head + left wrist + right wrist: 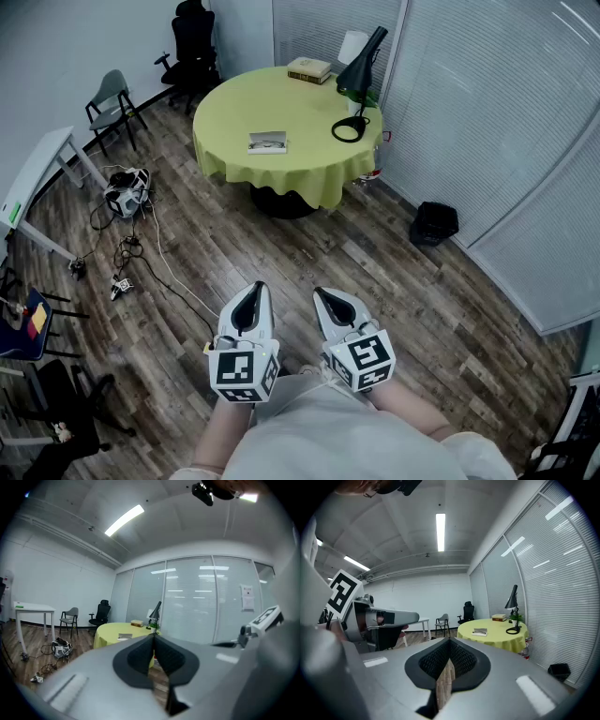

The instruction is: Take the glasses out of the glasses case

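The glasses case (267, 142) lies open-looking and pale on the round table with the yellow cloth (234, 103), far across the room. It is small in the left gripper view (124, 636) and the right gripper view (479, 631); whether glasses lie in it is too small to tell. My left gripper (255, 287) and right gripper (322, 293) are held side by side close to my body, over the wooden floor, well short of the table. Both have their jaws closed tip to tip with nothing between them (153, 637) (449, 642).
On the table stand a black desk lamp (360, 75) and stacked books (309, 68). A black bin (433, 223) sits right of the table. Cables and a device (126, 192) lie on the floor at left, by a white desk (37, 173), a grey chair (111, 98) and an office chair (192, 42).
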Demonstrator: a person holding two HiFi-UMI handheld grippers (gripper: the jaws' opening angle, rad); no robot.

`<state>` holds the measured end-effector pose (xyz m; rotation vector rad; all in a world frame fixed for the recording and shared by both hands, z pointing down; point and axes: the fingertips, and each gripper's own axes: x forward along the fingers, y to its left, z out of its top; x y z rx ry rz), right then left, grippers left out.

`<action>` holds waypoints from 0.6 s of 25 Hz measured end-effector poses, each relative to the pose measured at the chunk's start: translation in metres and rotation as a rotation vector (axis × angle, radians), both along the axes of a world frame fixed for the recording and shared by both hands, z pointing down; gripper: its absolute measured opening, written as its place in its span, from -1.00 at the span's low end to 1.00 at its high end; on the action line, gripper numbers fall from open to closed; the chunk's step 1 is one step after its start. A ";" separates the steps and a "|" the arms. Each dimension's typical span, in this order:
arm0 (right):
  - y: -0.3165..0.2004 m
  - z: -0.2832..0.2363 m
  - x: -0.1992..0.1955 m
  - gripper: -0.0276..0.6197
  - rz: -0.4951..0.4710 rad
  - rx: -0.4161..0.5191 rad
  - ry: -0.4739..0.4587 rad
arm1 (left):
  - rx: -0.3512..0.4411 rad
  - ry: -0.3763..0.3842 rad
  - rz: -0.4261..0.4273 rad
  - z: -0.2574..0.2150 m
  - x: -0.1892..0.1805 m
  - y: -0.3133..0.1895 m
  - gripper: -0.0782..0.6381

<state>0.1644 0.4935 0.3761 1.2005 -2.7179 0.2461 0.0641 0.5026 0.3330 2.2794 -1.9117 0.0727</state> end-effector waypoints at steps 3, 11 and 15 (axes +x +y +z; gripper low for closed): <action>-0.003 0.000 -0.002 -0.92 -0.005 -0.005 0.001 | -0.004 0.002 0.001 0.001 -0.001 -0.003 -0.76; -0.010 0.009 -0.002 -0.92 0.012 -0.037 -0.028 | -0.021 0.004 0.009 0.010 -0.002 -0.009 -0.76; -0.016 0.017 0.004 -0.92 0.032 -0.063 -0.041 | -0.043 0.003 0.005 0.018 -0.001 -0.013 -0.76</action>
